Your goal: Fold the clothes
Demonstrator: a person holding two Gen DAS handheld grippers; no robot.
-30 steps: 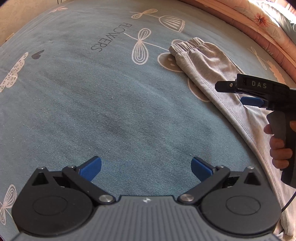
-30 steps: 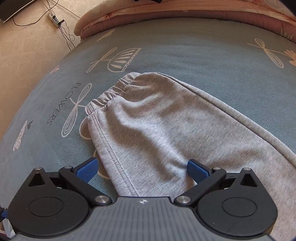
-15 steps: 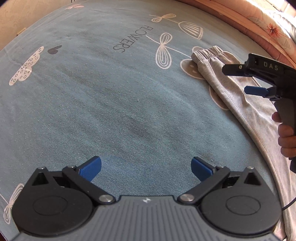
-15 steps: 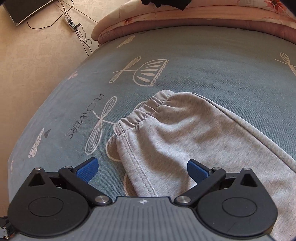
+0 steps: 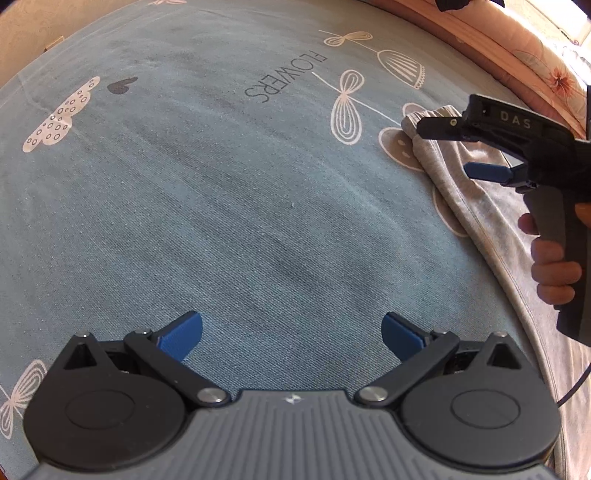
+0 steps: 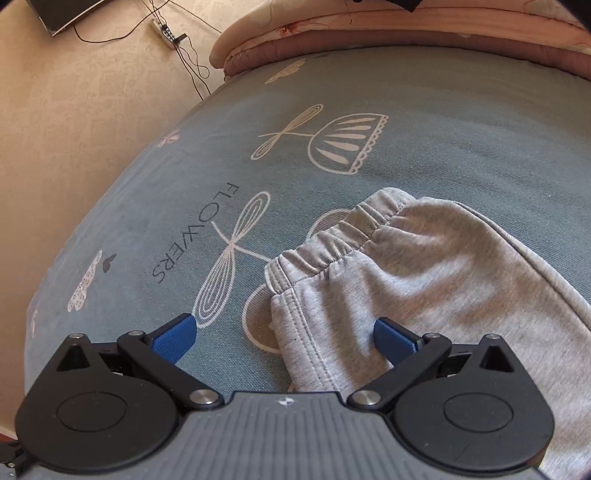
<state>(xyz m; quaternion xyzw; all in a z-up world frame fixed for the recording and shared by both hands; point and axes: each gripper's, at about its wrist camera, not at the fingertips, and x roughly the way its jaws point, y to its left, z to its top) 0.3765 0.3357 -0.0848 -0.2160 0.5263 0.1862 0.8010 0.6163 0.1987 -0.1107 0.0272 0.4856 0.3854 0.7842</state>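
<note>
Grey sweatpants (image 6: 424, 266) lie flat on a blue-grey bedsheet, the gathered elastic cuff (image 6: 332, 243) pointing to the upper left. My right gripper (image 6: 284, 338) is open and empty, hovering low over the near edge of the leg just behind the cuff. In the left wrist view the pants (image 5: 472, 206) run down the right side, with the right gripper (image 5: 454, 147) above the cuff end. My left gripper (image 5: 291, 334) is open and empty over bare sheet, well left of the pants.
The bedsheet (image 5: 221, 203) has white flower prints and the word FLOWERS. A rolled pink quilt (image 6: 406, 26) lies along the far edge. Beige floor with a power strip and cables (image 6: 170, 33) is beyond the bed's left edge.
My right gripper has moved toward the cuff end of the leg, which now sits just ahead of its fingers. My left gripper has drifted left over the bare sheet. Both stay open.
</note>
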